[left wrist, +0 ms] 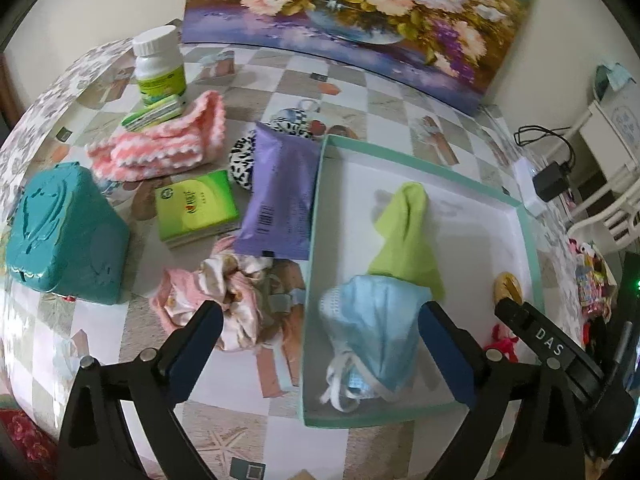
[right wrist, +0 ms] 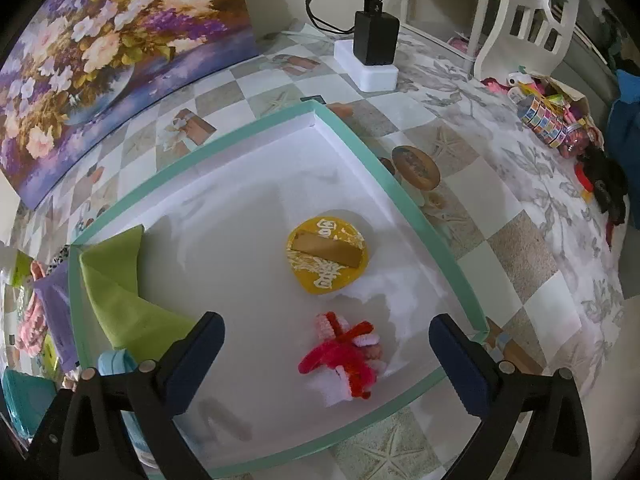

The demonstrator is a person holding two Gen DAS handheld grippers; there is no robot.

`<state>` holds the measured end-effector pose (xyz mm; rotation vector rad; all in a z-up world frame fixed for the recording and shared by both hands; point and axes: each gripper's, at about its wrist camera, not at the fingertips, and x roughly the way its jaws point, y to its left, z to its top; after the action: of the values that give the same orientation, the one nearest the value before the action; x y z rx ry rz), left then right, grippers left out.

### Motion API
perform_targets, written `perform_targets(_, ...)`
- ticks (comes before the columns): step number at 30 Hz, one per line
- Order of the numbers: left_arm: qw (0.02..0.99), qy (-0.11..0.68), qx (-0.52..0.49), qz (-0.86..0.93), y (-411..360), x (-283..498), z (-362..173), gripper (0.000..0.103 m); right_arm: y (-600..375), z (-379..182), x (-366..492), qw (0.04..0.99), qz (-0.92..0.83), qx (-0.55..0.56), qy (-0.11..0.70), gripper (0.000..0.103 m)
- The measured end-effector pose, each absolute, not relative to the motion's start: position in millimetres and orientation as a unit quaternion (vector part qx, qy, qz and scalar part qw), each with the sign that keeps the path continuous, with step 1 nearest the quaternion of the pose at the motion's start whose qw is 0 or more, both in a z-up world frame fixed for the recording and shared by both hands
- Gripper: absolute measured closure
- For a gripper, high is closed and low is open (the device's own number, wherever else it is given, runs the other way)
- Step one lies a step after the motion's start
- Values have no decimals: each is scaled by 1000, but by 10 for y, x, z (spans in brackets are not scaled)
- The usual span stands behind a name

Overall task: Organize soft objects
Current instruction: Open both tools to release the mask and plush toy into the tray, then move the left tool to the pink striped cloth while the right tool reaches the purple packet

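Both the left tongs point(left wrist: 320, 320) and right tongs point(right wrist: 326, 332) stand wide open and empty, face mask point(left wrist: 370, 328) and red knit piece point(right wrist: 344, 354) lying loose in the box point(left wrist: 524, 236) between their fingers; risk: either tong snagging fabric on withdrawal.

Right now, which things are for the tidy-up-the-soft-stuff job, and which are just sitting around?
For the job:
teal-rimmed box
blue face mask
green cloth
red pipe-cleaner toy
pink knitted piece
satin scrunchie

Just lying about:
pill bottle
flower painting
charger
white chair
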<state>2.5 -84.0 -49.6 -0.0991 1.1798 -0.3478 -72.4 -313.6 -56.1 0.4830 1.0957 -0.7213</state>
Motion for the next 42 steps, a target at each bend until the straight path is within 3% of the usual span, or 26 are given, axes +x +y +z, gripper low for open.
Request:
perform_targets(13, 833, 525, -30, -168, -844, 80, -354, 0, -3095, -482, -690, 776, -322, 222, 495, 0)
perform_targets(26, 889, 424, -50, -166, -649, 229, 86, 0, -2996, -335, -662, 796, -293, 252, 465, 0)
perform_targets(42, 887, 425, -80, -163, -381, 640, 255, 0, -2808, -249, -505, 829, -255, 238, 436, 0)
